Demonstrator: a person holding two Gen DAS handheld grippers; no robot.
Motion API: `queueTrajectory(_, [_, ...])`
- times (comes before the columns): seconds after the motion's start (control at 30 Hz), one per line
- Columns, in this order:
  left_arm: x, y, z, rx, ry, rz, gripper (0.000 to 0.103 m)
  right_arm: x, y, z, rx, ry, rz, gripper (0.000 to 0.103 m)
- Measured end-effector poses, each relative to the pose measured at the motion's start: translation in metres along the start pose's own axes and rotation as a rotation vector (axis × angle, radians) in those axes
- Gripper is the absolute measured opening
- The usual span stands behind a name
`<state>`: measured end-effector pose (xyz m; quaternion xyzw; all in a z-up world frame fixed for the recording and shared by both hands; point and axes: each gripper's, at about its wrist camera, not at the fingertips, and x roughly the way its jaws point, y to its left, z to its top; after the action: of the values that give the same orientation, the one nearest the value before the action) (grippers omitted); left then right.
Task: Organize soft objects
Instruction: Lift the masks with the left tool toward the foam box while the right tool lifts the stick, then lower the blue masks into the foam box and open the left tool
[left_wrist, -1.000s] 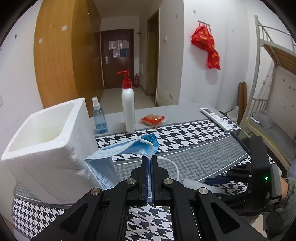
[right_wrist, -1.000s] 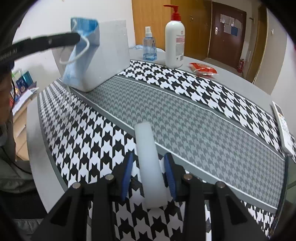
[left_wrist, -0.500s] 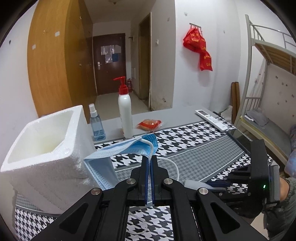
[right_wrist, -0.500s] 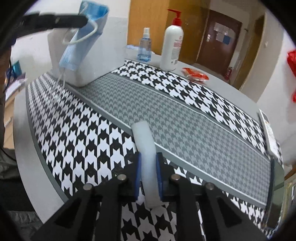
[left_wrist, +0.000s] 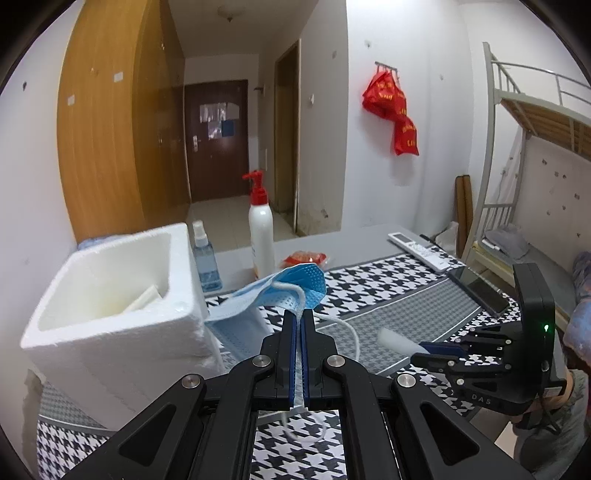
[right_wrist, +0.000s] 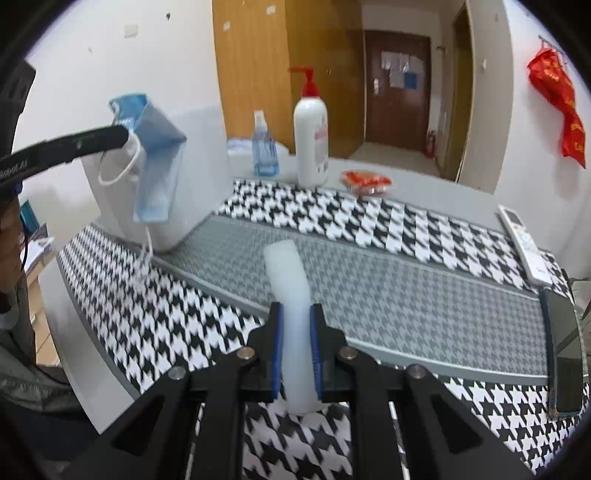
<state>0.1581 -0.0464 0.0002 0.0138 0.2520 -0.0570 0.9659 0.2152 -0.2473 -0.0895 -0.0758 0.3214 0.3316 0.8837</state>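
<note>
Now, face mask: a blue pleated surgical face mask (left_wrist: 291, 282) hung folded from the left hand-held gripper (left_wrist: 299, 328), just beside the foam box.
Mask grip: the left jaws were clamped tight on the mask's edge and a white ear loop (left_wrist: 347, 332), while the other loop trailed down to the cloth.
Foam strip: a white, slightly curved foam strip (right_wrist: 291, 302) sat between the pads of the right hand-held gripper (right_wrist: 297, 332), lifted off the worktop (right_wrist: 424, 177).
Strip grip: the right jaws had just been closing and now pinched the strip near its lower end, most of it jutting forward.
Foam box: a white polystyrene box (left_wrist: 110, 306) with thick, grainy walls stood open at the left end of the cloth, with a pale flat piece already leaning inside.
Risk, mask: I judged the dangling loop could snag on the box's rough rim, so the mask might drape over the wall instead of dropping in.
Risk, strip: held near one end, the springy strip could pivot or squirt out of the pads, and a squeeze that hard might dent it.
Risk, box: the box looked light; a nudge from either hand-held gripper could tip or shove it.
Surroundings: a houndstooth cloth (right_wrist: 369, 221), pump bottle (right_wrist: 310, 144), spray bottle (right_wrist: 264, 147), red packet (right_wrist: 365, 181), remote control (right_wrist: 524, 243) and phone (right_wrist: 561, 350) lay well apart from the work.
</note>
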Motion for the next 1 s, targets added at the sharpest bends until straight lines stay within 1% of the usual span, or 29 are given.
queueTrajectory(0.13, [-0.011,0.005,0.003,0.009,-0.029,0.002,0.002,-0.006,0.005,0.005,0.034,-0.054,0.006,0.017])
queueTrajectory(0.23, [-0.019,0.012,0.004,0.005,-0.054,0.002,0.002,-0.011,0.011,0.011,0.030,-0.079,-0.018,0.017])
queueTrajectory(0.5, [-0.037,0.025,0.012,-0.019,-0.108,0.000,0.002,-0.031,0.023,0.030,0.014,-0.149,-0.005,0.017])
queueTrajectory(0.57, [-0.042,0.026,0.017,-0.014,-0.131,0.017,0.002,-0.035,0.023,0.035,0.017,-0.163,-0.004,0.017])
queueTrajectory(0.73, [-0.053,0.031,0.026,-0.022,-0.168,0.026,0.002,-0.044,0.028,0.049,0.009,-0.192,-0.001,0.017])
queueTrajectory(1.0, [-0.063,0.034,0.035,-0.031,-0.200,0.038,0.002,-0.056,0.041,0.070,-0.031,-0.248,0.028,0.017])
